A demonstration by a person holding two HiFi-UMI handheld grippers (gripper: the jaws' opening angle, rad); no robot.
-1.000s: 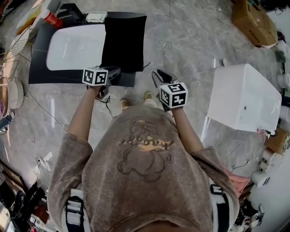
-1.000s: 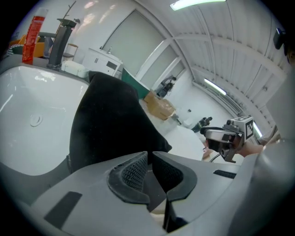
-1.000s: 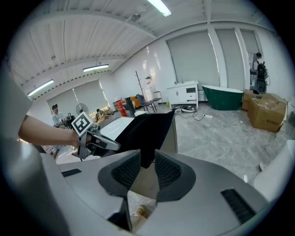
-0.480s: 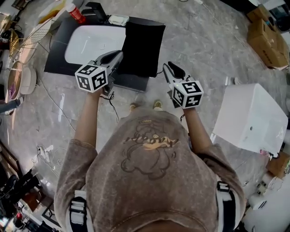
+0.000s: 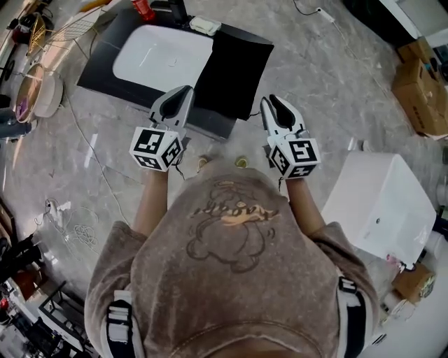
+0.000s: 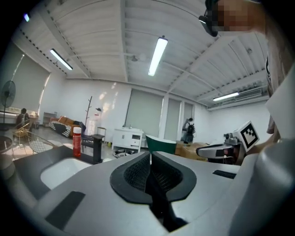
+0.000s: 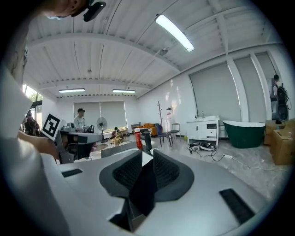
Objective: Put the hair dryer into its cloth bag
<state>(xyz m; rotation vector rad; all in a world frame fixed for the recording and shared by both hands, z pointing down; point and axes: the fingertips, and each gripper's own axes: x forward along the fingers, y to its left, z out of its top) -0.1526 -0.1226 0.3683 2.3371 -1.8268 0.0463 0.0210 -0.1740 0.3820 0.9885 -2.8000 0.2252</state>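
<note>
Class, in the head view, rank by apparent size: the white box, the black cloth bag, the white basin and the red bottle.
1. white box, possibly nearer the camera.
2-3. black cloth bag and white basin: too alike to rank.
4. red bottle, cut off at the edge.

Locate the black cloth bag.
In the head view, the black cloth bag lies flat near the top centre, on the right end of the dark counter, directly right of the white basin.

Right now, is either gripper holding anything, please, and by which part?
Nothing is held: the left gripper is shut and empty; the right gripper is slightly open, nothing between its jaws.
</note>
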